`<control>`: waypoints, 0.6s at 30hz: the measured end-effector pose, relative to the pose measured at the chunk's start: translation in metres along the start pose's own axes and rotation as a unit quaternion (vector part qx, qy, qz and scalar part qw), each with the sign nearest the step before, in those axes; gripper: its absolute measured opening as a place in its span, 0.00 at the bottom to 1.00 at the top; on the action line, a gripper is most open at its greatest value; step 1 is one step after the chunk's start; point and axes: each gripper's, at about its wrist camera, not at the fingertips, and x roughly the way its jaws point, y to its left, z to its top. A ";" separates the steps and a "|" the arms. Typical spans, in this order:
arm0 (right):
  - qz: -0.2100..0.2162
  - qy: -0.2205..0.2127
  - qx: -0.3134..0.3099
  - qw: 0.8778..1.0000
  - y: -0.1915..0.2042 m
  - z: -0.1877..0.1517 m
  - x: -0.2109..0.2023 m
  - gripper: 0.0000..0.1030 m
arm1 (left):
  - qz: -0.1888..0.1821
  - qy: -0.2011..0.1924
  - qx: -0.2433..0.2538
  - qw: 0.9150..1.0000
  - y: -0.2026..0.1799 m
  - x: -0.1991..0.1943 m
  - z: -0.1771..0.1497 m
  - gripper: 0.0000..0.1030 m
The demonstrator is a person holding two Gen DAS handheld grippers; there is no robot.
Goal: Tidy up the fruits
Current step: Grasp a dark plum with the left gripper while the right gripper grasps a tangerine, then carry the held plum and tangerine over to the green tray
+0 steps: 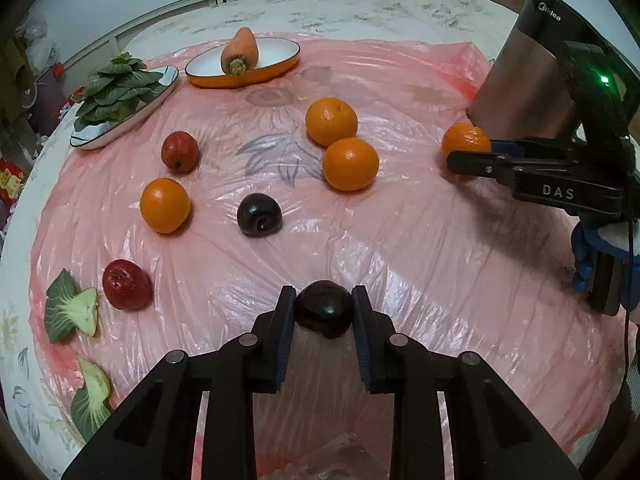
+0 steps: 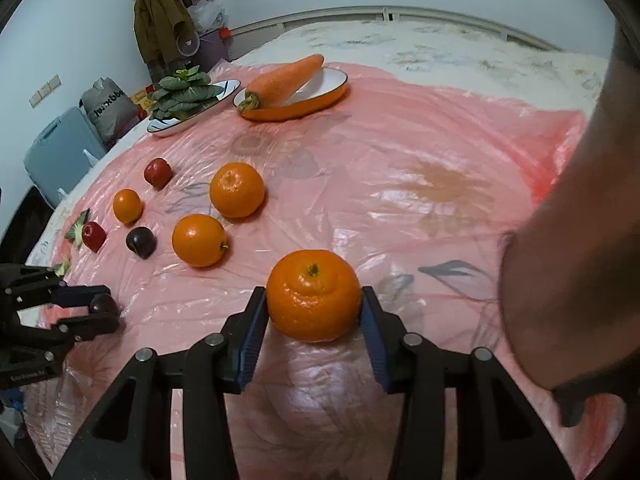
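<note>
My left gripper [image 1: 323,300] is shut on a dark plum [image 1: 324,314] near the front of the pink plastic sheet [image 1: 400,240]; it also shows in the right wrist view [image 2: 108,312]. My right gripper [image 2: 314,300] is shut on an orange [image 2: 314,295], also seen in the left wrist view [image 1: 466,142] beside a steel kettle [image 1: 520,72]. Loose on the sheet lie three oranges [image 1: 331,121] [image 1: 350,164] [image 1: 165,205], two red fruits [image 1: 180,151] [image 1: 127,285] and another dark plum [image 1: 259,215].
An orange-rimmed dish [image 1: 244,68] holds a carrot [image 1: 239,52] at the back. A white plate [image 1: 124,116] holds leafy greens [image 1: 116,88]. Loose green leaves [image 1: 70,308] [image 1: 92,400] lie at the sheet's left edge. The kettle fills the right of the right wrist view [image 2: 568,240].
</note>
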 end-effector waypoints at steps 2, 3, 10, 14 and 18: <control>0.000 -0.006 0.005 1.000 -0.001 0.000 -0.007 0.48 | 0.001 -0.003 -0.003 1.000 0.000 -0.003 0.001 0.23; -0.002 -0.009 0.005 1.000 -0.002 0.000 -0.012 0.47 | 0.000 -0.005 -0.005 1.000 0.000 -0.005 0.002 0.23; -0.004 -0.022 0.003 1.000 0.009 -0.015 -0.050 0.48 | -0.014 -0.024 -0.026 0.999 -0.002 -0.030 0.004 0.23; -0.003 -0.023 0.007 1.000 0.016 -0.035 -0.073 0.48 | -0.021 -0.034 -0.041 0.998 -0.004 -0.046 0.001 0.23; -0.005 -0.026 0.018 0.999 0.021 -0.058 -0.099 0.48 | -0.027 -0.039 -0.043 0.998 -0.015 -0.061 -0.006 0.23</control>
